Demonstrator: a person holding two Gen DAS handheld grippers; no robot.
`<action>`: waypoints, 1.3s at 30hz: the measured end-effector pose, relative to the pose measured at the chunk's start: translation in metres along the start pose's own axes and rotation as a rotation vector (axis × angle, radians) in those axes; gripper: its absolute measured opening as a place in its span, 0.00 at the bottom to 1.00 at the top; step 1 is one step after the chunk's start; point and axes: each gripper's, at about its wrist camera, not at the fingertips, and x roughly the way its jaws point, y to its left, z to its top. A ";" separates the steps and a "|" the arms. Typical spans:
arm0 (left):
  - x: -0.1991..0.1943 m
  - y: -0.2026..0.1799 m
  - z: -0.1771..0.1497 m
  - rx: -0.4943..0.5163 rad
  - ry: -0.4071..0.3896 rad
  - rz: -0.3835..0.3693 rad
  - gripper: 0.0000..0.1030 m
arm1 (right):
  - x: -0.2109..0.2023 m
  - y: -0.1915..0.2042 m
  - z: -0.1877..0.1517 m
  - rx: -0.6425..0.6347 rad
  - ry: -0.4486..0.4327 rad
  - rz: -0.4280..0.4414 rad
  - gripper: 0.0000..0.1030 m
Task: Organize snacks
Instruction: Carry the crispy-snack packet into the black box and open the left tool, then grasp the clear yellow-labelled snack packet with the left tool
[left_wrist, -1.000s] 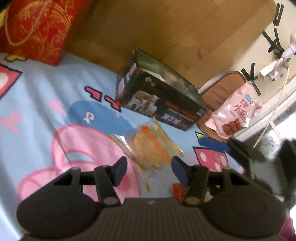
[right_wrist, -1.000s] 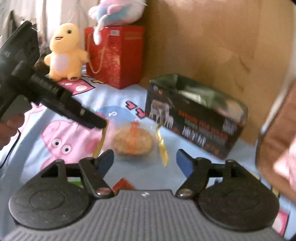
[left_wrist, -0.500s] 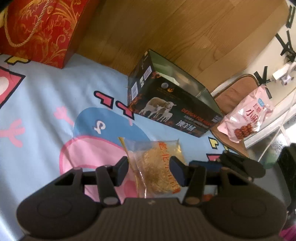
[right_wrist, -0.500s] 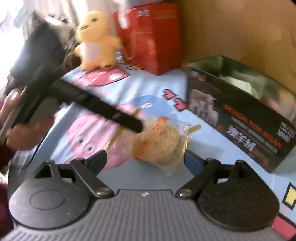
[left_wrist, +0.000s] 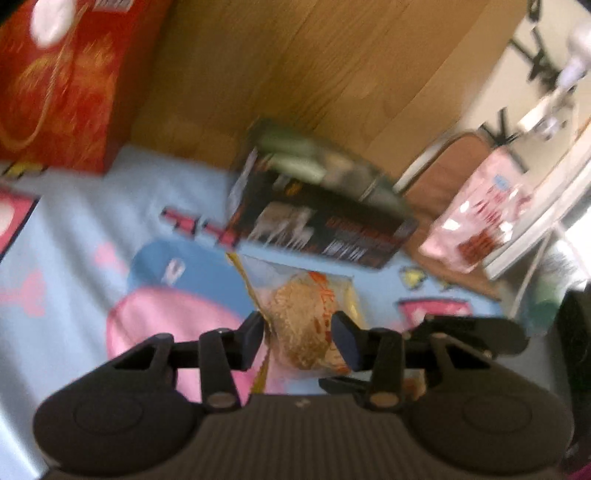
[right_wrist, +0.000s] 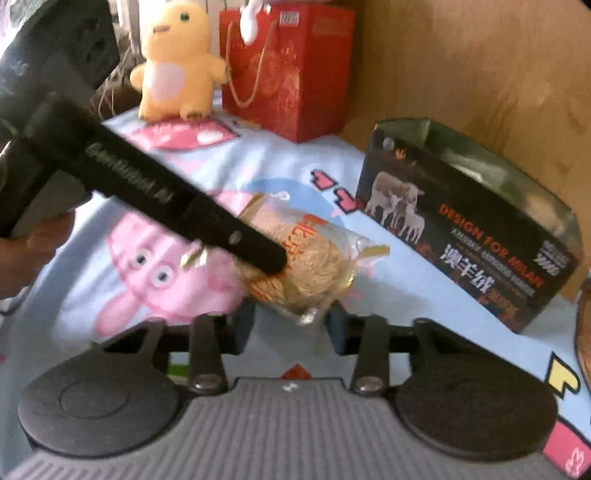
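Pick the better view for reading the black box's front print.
Right wrist: the black box is sharp there, sheep picture and lettering legible, open top visible. Left wrist shows the same box motion-blurred, print unreadable.

Home bedroom: cartoon bedsheet (right_wrist: 258, 155), plush chick (right_wrist: 177, 62), wooden headboard (right_wrist: 480, 66).
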 end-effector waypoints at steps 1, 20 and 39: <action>-0.002 -0.005 0.008 0.009 -0.011 -0.014 0.39 | -0.007 -0.001 0.001 0.000 -0.021 -0.017 0.33; 0.053 -0.038 0.104 0.134 -0.123 0.107 0.47 | -0.017 -0.121 0.049 0.180 -0.118 -0.291 0.53; 0.092 -0.112 -0.039 0.253 0.253 -0.089 0.51 | -0.089 -0.005 -0.116 0.359 -0.086 -0.261 0.60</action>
